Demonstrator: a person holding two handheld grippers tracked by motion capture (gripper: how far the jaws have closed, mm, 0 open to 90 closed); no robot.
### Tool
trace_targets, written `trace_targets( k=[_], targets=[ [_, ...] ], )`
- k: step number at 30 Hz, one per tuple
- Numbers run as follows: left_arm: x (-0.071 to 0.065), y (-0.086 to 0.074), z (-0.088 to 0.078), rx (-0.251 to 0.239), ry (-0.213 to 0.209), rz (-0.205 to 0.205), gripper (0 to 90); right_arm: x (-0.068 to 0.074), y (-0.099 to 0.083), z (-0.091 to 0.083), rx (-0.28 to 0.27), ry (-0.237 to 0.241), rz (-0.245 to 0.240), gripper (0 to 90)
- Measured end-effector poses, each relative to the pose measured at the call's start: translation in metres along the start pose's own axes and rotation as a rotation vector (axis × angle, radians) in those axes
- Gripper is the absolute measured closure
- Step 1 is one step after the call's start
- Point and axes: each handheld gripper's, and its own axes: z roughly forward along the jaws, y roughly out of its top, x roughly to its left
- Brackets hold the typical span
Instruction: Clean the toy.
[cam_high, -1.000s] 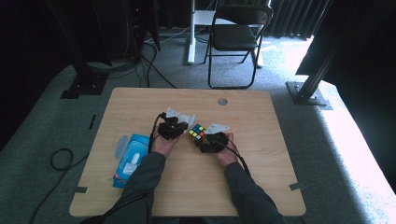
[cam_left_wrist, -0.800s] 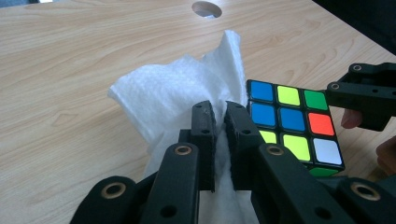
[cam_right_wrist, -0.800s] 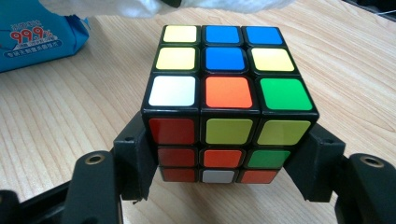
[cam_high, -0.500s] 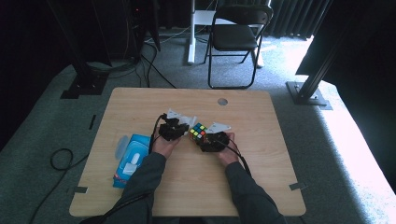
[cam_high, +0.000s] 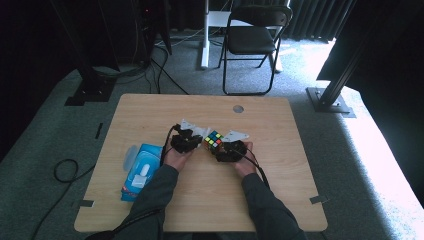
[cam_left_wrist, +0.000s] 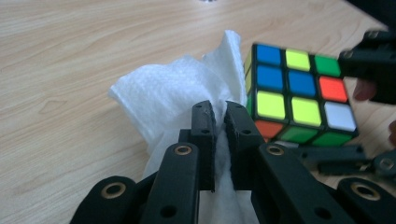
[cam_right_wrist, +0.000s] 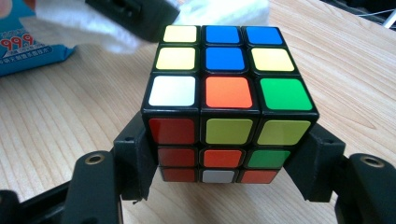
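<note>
Wooden table (cam_high: 150, 110) near a folding chair (cam_high: 252, 37) — at mid-table the right gripper (cam_right_wrist: 224, 158) clamped a puzzle cube (cam_right_wrist: 226, 98), while the left gripper (cam_left_wrist: 219, 119) pinched a white tissue (cam_left_wrist: 168, 93) touching the cube's side.

puzzle cube (cam_high: 213, 139) between both grippers

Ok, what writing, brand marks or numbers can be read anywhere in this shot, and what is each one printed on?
"999": red digits on the blue wipes pack, at the top left of the right gripper view.
Other print on that pack in the same view: too small and cut off to read.
Blue wipes pack in the high view: label too small to read.
Puzzle cube: plain colour stickers, no text.
</note>
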Motion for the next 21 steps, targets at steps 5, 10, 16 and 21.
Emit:
trace_targets(
  k=[5,10,16,21],
  targets=[
    [-0.002,-0.001,0.002,0.006,0.003,0.018,83.6,-0.001,0.000,-0.001,-0.007,0.003,0.000,34.1],
    [-0.003,-0.001,0.003,0.012,0.004,0.035,83.7,-0.001,0.001,-0.002,-0.010,0.002,-0.002,34.1],
    [-0.007,-0.003,0.006,0.036,0.000,0.057,83.6,-0.001,0.001,-0.003,-0.015,-0.003,0.003,34.1],
    [-0.010,-0.006,0.011,0.067,0.008,0.082,83.7,-0.003,0.002,-0.005,-0.023,-0.009,0.008,34.0]
  ],
)
